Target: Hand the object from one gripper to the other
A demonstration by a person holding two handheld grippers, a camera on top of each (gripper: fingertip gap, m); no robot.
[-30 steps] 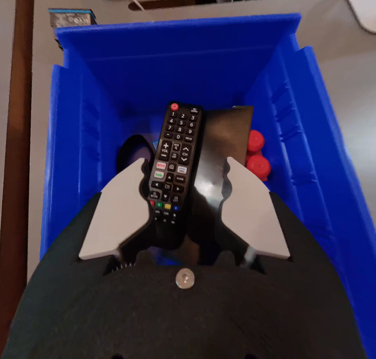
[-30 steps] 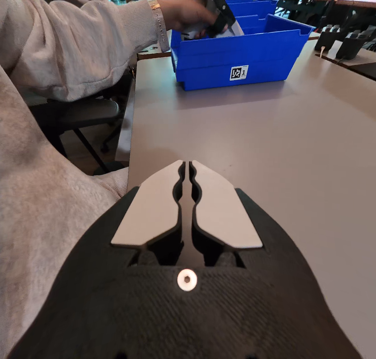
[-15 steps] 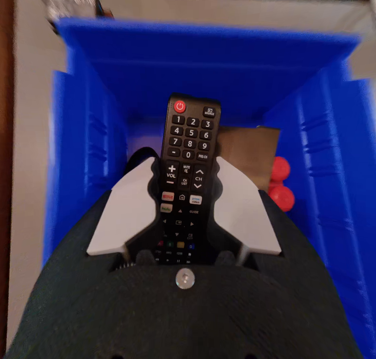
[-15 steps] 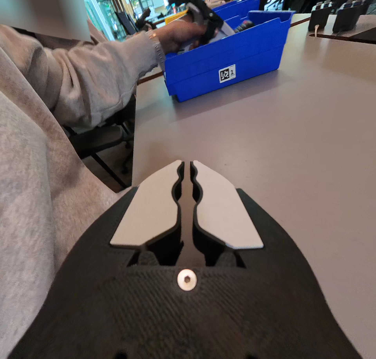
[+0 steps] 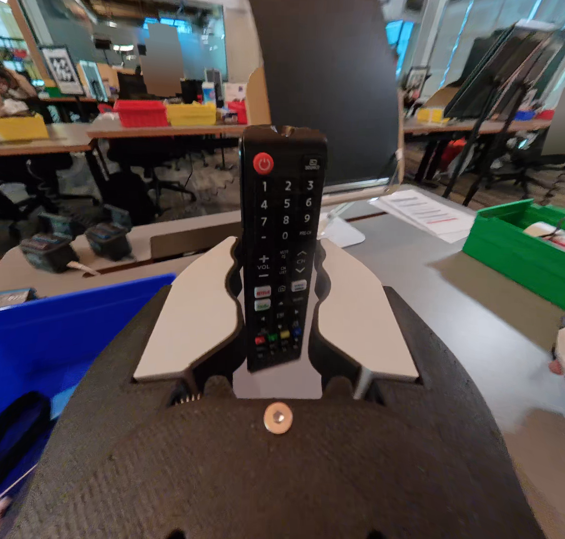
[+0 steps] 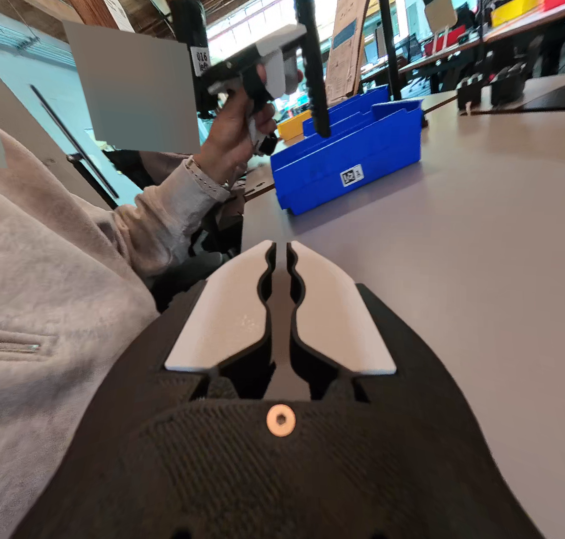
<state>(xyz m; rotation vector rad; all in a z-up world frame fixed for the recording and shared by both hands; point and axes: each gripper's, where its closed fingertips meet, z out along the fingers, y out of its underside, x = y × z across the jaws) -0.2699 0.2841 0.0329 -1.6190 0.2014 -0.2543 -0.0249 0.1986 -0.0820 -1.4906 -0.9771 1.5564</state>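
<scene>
Your left gripper [image 5: 276, 249] pinches the black remote [image 5: 281, 249] upright in the air above the blue bin [image 6: 351, 157], while your right gripper [image 6: 281, 246], fingers nearly pressed together and empty, waits low over the table [image 6: 458, 249], so the handover itself remains.
</scene>
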